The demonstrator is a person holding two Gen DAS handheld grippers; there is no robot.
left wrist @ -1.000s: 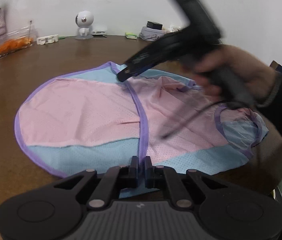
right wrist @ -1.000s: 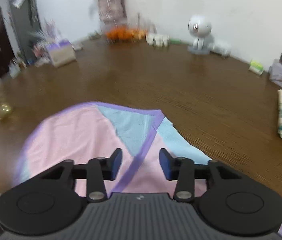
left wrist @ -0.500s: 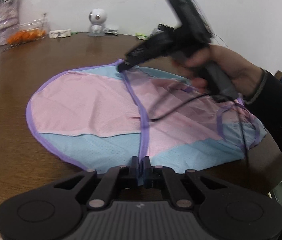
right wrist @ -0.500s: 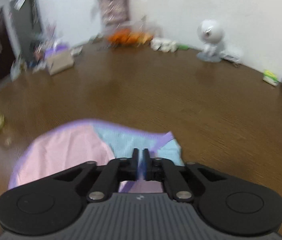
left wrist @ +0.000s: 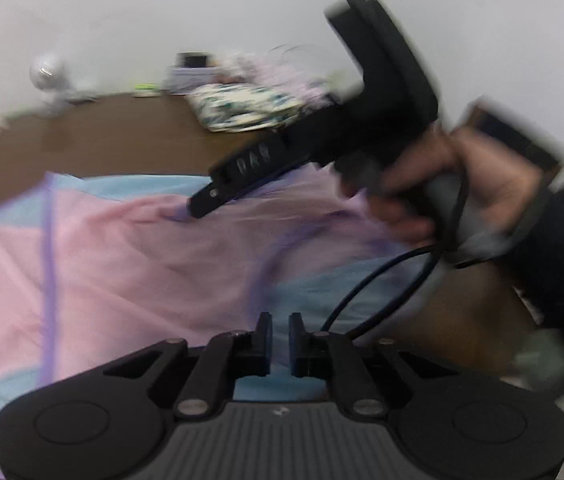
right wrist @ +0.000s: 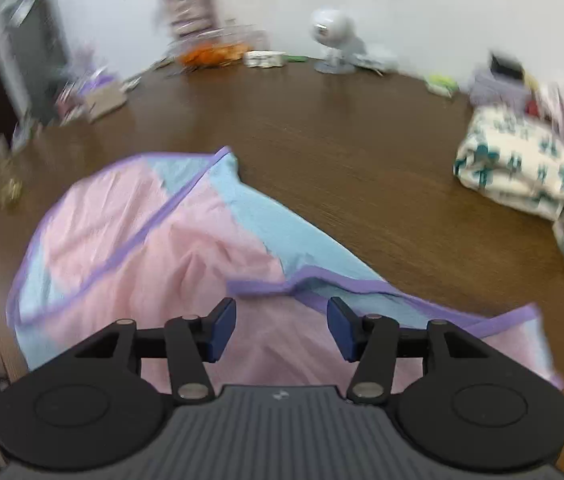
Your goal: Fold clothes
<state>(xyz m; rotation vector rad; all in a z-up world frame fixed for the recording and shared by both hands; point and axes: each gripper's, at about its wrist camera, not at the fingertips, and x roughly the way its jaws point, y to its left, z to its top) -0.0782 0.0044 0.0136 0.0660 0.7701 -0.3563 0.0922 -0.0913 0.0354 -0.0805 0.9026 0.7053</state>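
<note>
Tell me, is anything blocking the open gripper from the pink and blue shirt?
Nothing visible. The right gripper hangs with jaws apart directly over the pink and blue garment, only air between. The folded floral cloth sits far aside.

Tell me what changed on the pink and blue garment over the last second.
The right hand-held gripper closed on the garment's far purple edge, pulled it toward the near side, then opened and let go; that edge now lies folded over the pink panel. The left hand-held gripper, shut on the near hem before, shows a small gap now, though blue cloth still sits between its fingers. The floral bundle and the table stayed put.
</note>
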